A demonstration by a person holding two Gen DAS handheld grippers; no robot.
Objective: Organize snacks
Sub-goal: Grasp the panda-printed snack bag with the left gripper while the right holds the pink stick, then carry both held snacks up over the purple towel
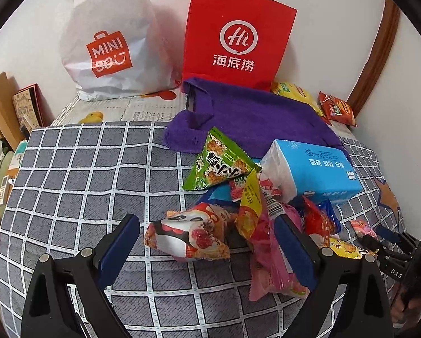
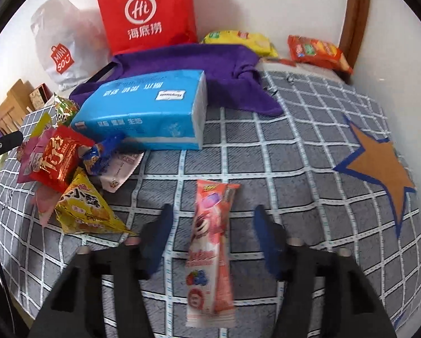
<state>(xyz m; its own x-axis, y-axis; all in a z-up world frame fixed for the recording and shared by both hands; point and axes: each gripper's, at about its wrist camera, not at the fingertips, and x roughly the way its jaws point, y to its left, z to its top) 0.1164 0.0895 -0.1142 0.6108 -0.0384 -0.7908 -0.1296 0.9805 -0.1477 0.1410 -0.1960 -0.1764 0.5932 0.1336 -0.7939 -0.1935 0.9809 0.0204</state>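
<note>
A pile of snack packets lies on the grey checked cover (image 1: 78,174). In the left wrist view my left gripper (image 1: 207,225) is open, its jaws on either side of a panda-print triangular packet (image 1: 187,233), with a pink packet (image 1: 269,256) against the right finger. A green triangular packet (image 1: 218,163) lies beyond. In the right wrist view my right gripper (image 2: 213,219) is open around a long pink biscuit packet (image 2: 213,248) lying between the fingers. A yellow triangular packet (image 2: 86,208) and a red packet (image 2: 58,160) lie to its left.
A blue tissue pack (image 1: 311,169) and a purple cloth (image 1: 252,115) sit behind the pile. A red paper bag (image 1: 235,36) and a white Miniso bag (image 1: 109,42) stand at the wall. Yellow (image 2: 238,39) and orange (image 2: 317,50) packets lie far right. An orange star patch (image 2: 379,166) marks the cover.
</note>
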